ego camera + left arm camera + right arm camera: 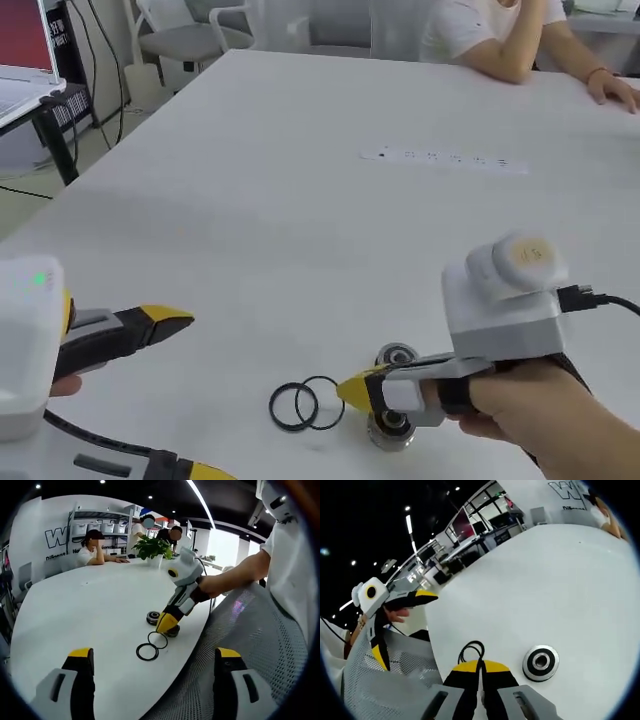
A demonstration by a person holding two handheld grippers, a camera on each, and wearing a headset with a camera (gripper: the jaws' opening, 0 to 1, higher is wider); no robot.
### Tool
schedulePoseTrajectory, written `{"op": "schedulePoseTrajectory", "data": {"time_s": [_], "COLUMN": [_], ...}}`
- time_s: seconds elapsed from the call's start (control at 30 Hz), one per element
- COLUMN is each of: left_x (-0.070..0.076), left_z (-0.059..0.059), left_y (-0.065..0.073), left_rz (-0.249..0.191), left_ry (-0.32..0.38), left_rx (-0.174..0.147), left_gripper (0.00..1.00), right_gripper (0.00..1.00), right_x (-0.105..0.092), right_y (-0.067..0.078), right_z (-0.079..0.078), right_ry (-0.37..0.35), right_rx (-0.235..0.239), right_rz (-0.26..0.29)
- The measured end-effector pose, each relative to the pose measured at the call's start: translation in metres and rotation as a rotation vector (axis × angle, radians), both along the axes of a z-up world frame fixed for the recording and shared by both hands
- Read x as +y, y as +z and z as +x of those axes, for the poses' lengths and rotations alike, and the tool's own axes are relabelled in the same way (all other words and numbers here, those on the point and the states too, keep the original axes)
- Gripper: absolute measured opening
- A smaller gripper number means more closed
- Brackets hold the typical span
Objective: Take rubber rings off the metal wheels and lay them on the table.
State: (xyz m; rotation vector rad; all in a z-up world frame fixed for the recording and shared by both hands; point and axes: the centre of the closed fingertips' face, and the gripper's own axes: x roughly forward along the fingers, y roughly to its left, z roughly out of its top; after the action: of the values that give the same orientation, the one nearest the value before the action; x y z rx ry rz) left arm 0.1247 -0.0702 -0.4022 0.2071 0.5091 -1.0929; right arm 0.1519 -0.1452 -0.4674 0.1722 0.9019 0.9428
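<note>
Rubber rings (305,404) laid near worktop's front edge, step looks done; my right gripper (352,390) clenched, left gripper (195,396) released; next, check metal wheels (397,356).

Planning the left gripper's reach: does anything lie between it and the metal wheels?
Yes. Two rubber rings lie on the table between the left gripper and the wheels; the shut right gripper sits over one of them.
</note>
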Motion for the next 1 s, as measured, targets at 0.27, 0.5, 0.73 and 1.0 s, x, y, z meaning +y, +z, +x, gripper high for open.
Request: {"op": "schedulePoseTrajectory", "data": {"time_s": [0.27, 0.5, 0.73, 1.0], "left_x": [0.0016, 0.0015, 0.0021, 0.0037], "left_z": [0.0006, 0.0000, -0.0001, 0.0000], "left_y": [-0.0001, -0.0003, -0.0008, -0.0024], "left_rz": [0.002, 0.003, 0.008, 0.019], "left_ry": [0.010, 0.010, 0.011, 0.013], "left_rx": [0.000, 0.002, 0.001, 0.003], "left_gripper": [0.98, 0.98, 0.98, 0.97], "right_gripper": [0.00, 0.00, 0.00, 0.00], "right_x": [-0.0055, -0.0074, -0.0059, -0.0038], "right_y": [-0.0036, -0.0030, -0.0024, -0.0016], "right_z": [0.0052, 0.0054, 0.0057, 0.0054], "right_ry": [-0.018, -0.007, -0.004, 0.006], "right_rx": [-0.018, -0.042, -0.048, -0.062], "right_rz": [-0.028, -0.042, -0.041, -0.048]}}
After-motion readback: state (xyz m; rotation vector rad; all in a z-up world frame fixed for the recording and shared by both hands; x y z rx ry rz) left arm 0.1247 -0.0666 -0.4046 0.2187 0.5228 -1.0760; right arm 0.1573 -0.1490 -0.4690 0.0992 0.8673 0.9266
